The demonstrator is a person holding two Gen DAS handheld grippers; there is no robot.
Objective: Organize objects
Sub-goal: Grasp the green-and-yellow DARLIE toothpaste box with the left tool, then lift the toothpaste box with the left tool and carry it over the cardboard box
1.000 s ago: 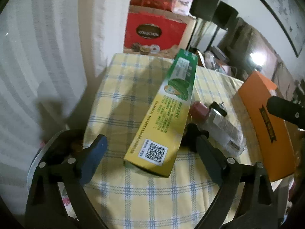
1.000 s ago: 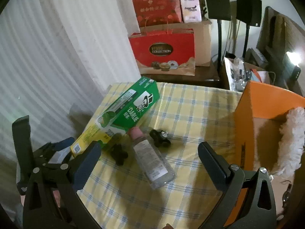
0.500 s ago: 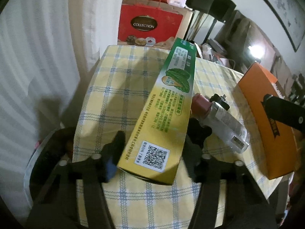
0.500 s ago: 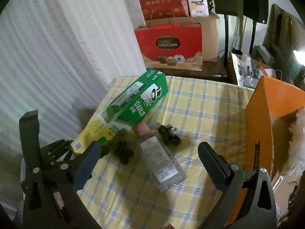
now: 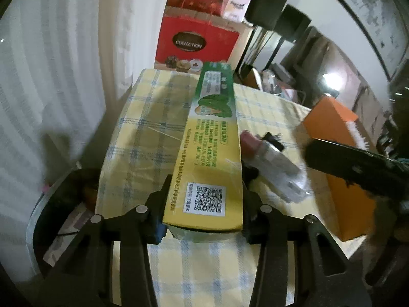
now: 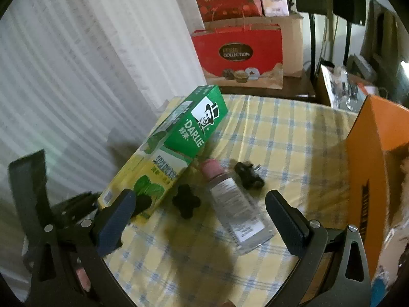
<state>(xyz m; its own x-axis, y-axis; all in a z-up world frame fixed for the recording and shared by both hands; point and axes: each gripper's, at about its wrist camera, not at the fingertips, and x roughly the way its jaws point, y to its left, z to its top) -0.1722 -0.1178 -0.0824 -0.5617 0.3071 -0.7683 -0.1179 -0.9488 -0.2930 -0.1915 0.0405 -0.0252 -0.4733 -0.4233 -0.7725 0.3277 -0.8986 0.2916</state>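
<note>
A long green and yellow Darlie toothpaste box (image 5: pixel 212 148) lies on the yellow checked tablecloth (image 5: pixel 143 133). My left gripper (image 5: pixel 204 204) is shut on the box's near end, one finger on each side. The box also shows in the right wrist view (image 6: pixel 176 148). A clear bottle with a pink cap (image 6: pixel 232 202) lies beside the box, with two small black parts (image 6: pixel 185 200) (image 6: pixel 249 175) next to it. My right gripper (image 6: pixel 199 217) is open and empty above the bottle. An open orange box (image 6: pixel 370 168) stands at the right.
A red Collection gift bag (image 6: pixel 240 56) and a cardboard box (image 6: pixel 291 35) stand behind the table. A white curtain (image 6: pixel 89 51) hangs at the left. A round bin (image 5: pixel 61 217) sits below the table's left edge. The right gripper's dark body (image 5: pixel 358 163) crosses the left wrist view.
My left gripper has closed from wide open onto the near end of the toothpaste box. My right gripper has moved nearer over the bottle and stays open.
</note>
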